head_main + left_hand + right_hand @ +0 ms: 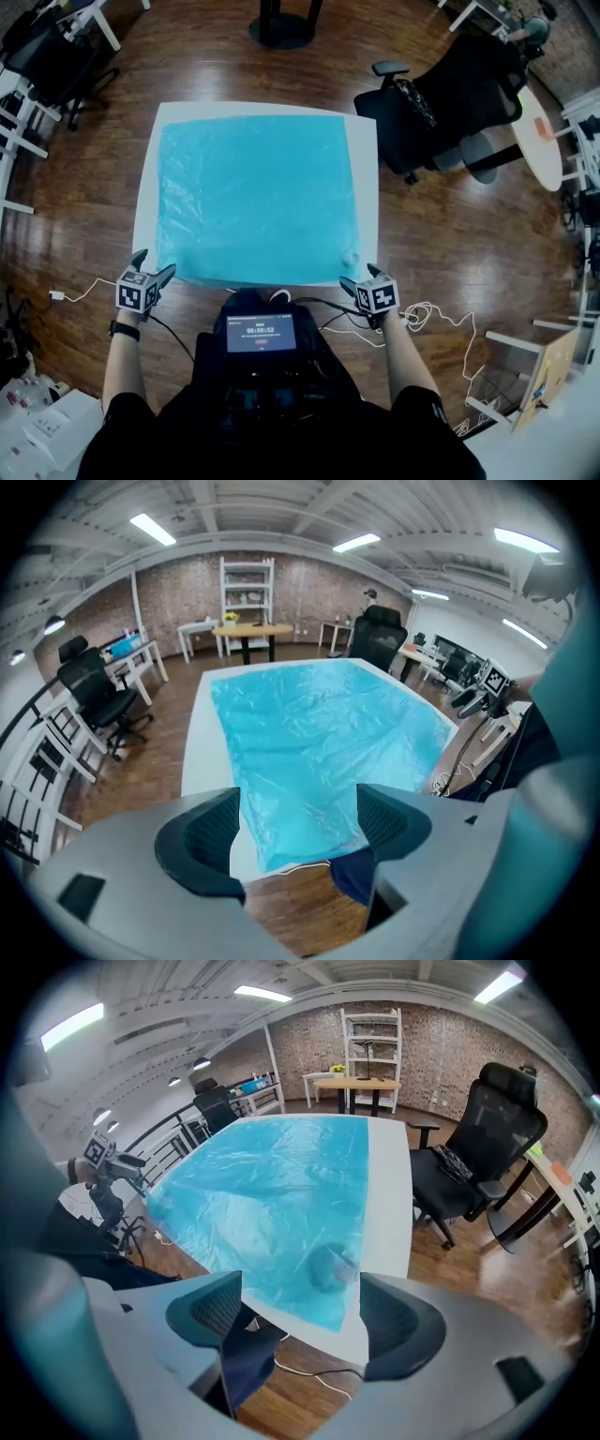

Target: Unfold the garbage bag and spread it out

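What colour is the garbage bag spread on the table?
Translucent light blue garbage bag, clearest in the head view.

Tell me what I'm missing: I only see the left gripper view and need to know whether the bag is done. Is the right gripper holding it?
Observer: No. The right gripper is open by the table's near right corner, nothing between its jaws.
Operator: Is that corner of the bag flat?
Observer: Not quite: a small lump sits in the bag just inside it.
Operator: And overall?
Observer: The head view shows the bag lying as one flat square, white table bare along its left, far and right sides.
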Demonstrator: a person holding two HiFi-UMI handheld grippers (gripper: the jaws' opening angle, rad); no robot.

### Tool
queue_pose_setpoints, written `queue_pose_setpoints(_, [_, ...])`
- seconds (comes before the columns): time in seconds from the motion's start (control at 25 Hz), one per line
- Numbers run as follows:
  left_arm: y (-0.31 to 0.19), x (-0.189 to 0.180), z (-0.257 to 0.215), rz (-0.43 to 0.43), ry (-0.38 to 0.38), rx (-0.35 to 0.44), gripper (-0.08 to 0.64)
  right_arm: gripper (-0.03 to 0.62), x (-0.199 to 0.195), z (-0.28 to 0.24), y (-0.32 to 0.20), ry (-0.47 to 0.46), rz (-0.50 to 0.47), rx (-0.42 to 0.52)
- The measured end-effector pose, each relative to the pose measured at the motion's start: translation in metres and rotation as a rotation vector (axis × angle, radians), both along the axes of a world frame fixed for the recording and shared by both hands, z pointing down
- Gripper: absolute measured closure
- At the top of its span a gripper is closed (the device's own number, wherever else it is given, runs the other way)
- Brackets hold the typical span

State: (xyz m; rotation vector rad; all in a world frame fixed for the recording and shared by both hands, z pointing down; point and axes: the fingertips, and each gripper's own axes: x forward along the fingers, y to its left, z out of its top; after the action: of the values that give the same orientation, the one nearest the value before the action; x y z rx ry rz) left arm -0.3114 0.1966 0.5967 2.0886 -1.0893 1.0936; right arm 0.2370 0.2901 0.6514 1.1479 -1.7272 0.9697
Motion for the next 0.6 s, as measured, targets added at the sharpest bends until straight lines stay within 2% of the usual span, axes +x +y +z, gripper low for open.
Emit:
queue_pose_setpoints(0.28, [-0.028, 0.009, -0.028, 0.000, 0.014, 0.075, 0.161, 0.164, -0.003, -0.051, -0.041, 0.031, -0.038, 0.159])
queue_pose_setpoints(0.48, [-0.061, 0.026, -0.046, -0.005, 0.057, 0.114, 0.161, 0.164, -0.027, -0.108, -0.094, 0.042, -0.103, 0.326])
queue_pose_setpoints(0.6, [-0.083, 0.040, -0.051, 0.012, 0.065, 0.118, 0.161, 0.164, -0.041, -0.129, -0.126, 0.046, -0.144, 0.390])
